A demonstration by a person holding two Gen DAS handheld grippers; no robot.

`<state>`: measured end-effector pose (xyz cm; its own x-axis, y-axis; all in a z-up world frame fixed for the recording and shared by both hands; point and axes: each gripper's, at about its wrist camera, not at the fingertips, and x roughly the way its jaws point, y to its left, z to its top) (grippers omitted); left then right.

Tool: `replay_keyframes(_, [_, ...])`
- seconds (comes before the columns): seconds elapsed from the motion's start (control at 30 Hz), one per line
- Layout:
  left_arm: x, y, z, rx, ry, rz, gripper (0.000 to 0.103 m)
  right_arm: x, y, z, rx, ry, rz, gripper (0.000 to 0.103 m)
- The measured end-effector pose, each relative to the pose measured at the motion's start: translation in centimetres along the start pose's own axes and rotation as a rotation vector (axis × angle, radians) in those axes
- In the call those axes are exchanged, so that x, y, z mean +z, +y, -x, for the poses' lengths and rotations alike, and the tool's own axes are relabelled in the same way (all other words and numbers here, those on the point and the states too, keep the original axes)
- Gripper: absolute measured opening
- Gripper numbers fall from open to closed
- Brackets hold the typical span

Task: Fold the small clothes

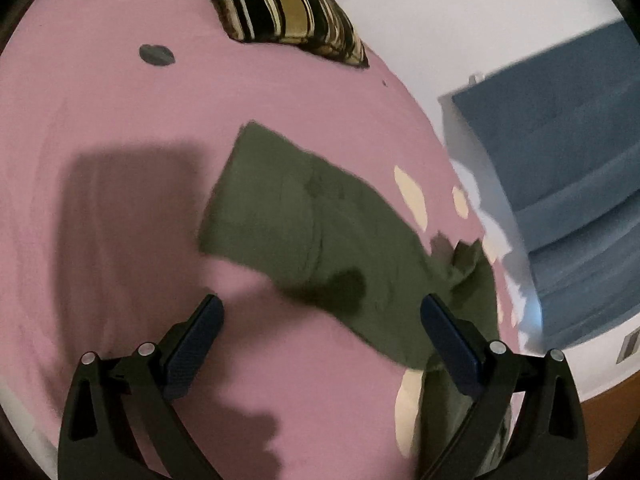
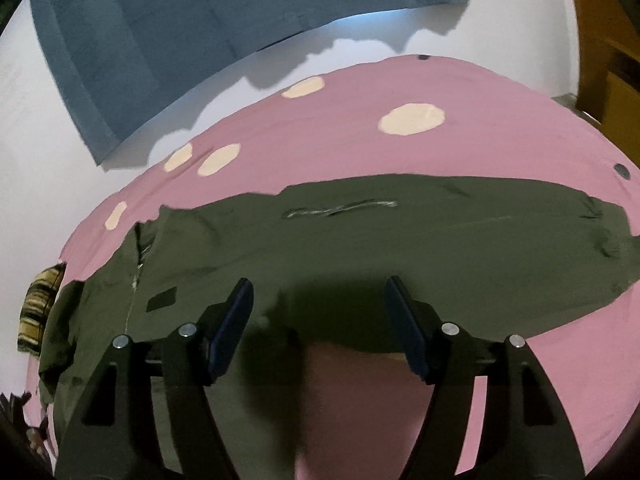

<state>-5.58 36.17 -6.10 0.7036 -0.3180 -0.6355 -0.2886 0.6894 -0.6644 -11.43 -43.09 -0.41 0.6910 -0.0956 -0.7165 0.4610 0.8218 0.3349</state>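
Observation:
An olive-green garment (image 1: 312, 220) lies spread on a pink bed sheet (image 1: 120, 120) with cream dots. In the left wrist view it runs from the middle to the lower right, with a crumpled part at the right edge. My left gripper (image 1: 320, 312) hovers over its near edge, open wide, with nothing between the fingers. In the right wrist view the garment (image 2: 400, 232) stretches across the frame, showing a zipper on the left and a pale mark near its far edge. My right gripper (image 2: 318, 296) hangs above the garment's near edge, open and holding nothing.
A black-and-gold striped cushion (image 1: 280, 4) lies at the far end of the bed. A blue cloth (image 2: 180, 20) hangs against the white wall beyond the bed's edge. Brown wooden furniture (image 2: 600, 40) stands at the right. Bare pink sheet lies left of the garment.

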Motion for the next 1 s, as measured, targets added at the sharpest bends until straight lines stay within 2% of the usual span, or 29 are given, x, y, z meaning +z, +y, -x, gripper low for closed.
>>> replay_keyframes(0.27, [2.3,0.0,-1.7,0.021,-0.045,0.044,0.098,-1.2,1.4,-1.0,0.019,0.031,0.009,0.069])
replay_keyframes(0.3, [2.5,0.0,-1.8,0.032,-0.054,0.056,0.094,-1.3,1.5,-1.1,0.019,0.034,0.01,0.07])
replay_keyframes(0.33, [2.5,0.0,-1.8,0.057,-0.061,0.063,0.074,-1.4,1.5,-1.2,0.018,0.036,0.01,0.071])
replay_keyframes(0.37, [2.6,0.0,-1.9,0.095,-0.06,0.061,0.062,-1.5,1.5,-1.3,0.017,0.036,0.009,0.072])
replay_keyframes(0.4, [2.7,0.0,-2.3,0.128,-0.039,0.053,0.045,-1.6,1.6,-1.4,0.016,0.036,0.008,0.073])
replay_keyframes(0.53, [2.6,-0.2,-2.5,0.13,-0.026,0.033,0.037,-1.9,1.4,-1.6,0.013,0.043,0.006,0.074])
replay_keyframes(0.7, [2.6,-0.1,-2.5,0.117,-0.019,0.058,0.038,-2.0,1.4,-1.6,0.016,0.043,0.006,0.074])
replay_keyframes(0.83, [2.6,0.3,-2.7,0.011,-0.033,0.106,0.065,-2.0,1.5,-1.8,0.019,0.054,0.01,0.074])
replay_keyframes(0.9, [2.6,0.0,-2.8,-0.003,-0.052,0.124,0.072,-2.2,1.6,-2.0,0.021,0.059,0.012,0.074])
replay_keyframes(1.0, [2.7,-0.8,-3.5,0.029,-0.067,0.12,0.074,-2.4,2.0,-2.4,0.023,0.07,0.018,0.074])
